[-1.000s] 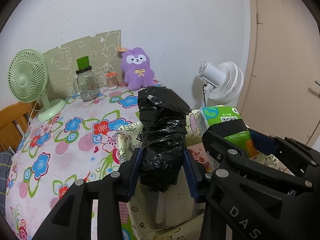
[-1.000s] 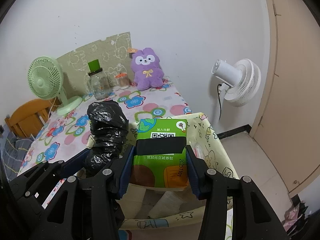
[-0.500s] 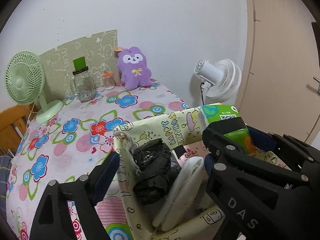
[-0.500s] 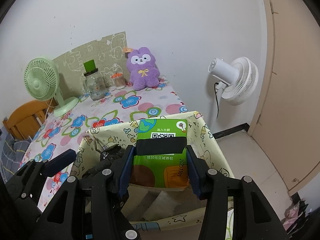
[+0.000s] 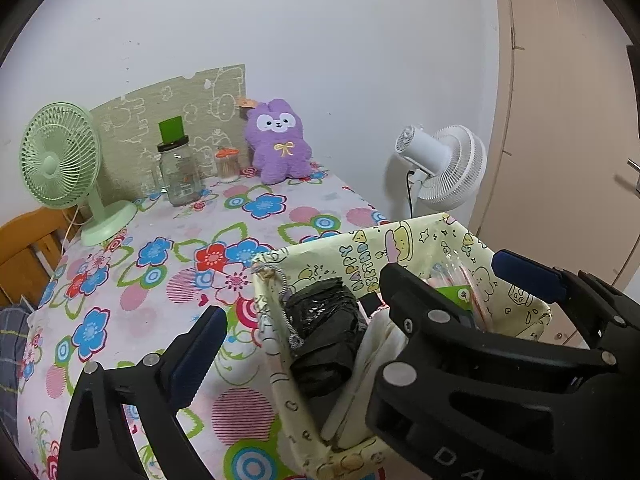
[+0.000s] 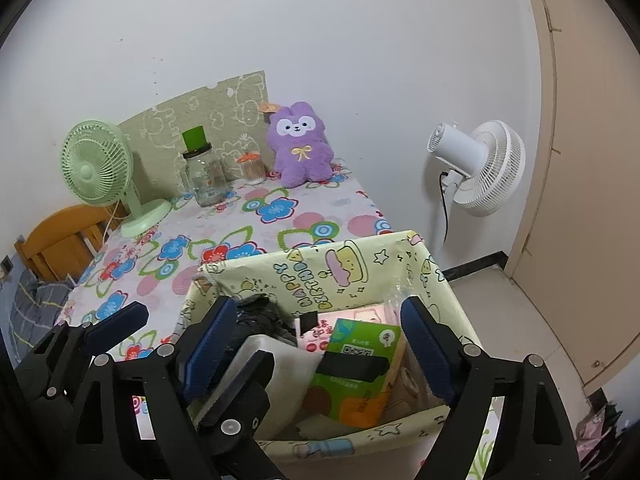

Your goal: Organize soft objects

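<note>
White wall and a beige door frame the worktop (image 5: 168, 280), spread with a flowered cloth; at its near right corner stands the fabric bin (image 6: 360, 264). My left claw (image 5: 304, 320) is opening wide with nothing gripped: the black bundle (image 5: 324, 336) lies loose in the bin's left half, long axis running away from me, just below and between the fingers. My right claw (image 6: 320, 340) is opening too; the green pack (image 6: 356, 368) sits tilted in the bin between its pads, touching neither as far as I can tell. Both things look stowed, so I judge the next soft item is the purple plush (image 5: 280, 148), upright against the wall at the far edge, well apart from both claws. It lies ahead and slightly left, so the left claw seems nearer. Open cloth lies between; the jar (image 5: 180, 176) and green fan (image 5: 60, 160) crowd its left side, and the worktop's right edge drops off just beside it.
</note>
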Available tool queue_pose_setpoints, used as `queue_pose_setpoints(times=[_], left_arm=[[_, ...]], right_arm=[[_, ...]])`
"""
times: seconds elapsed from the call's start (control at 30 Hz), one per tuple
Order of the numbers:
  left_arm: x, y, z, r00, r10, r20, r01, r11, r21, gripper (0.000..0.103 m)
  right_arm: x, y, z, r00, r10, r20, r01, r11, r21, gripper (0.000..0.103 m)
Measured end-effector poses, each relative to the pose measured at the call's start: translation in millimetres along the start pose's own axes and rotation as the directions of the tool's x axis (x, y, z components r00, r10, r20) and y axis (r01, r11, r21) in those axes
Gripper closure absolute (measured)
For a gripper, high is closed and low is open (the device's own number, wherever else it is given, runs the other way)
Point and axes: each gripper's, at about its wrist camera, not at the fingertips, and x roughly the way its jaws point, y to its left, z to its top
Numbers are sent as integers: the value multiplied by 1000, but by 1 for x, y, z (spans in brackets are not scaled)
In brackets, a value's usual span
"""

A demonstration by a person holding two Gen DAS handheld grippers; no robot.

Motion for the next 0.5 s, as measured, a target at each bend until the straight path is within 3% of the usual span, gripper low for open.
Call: queue_pose_setpoints(times=[0.23, 0.5], left_arm=[[-16, 11, -3, 999, 27, 23, -27, 1000, -13, 1], [-34, 29, -7, 997, 59, 43, -57, 998, -40, 0]], right_arm=[[-12, 14, -1, 1000, 3, 22, -3, 1000, 2, 6], [-25, 35, -1, 999, 10, 35, -9, 1000, -17, 4]])
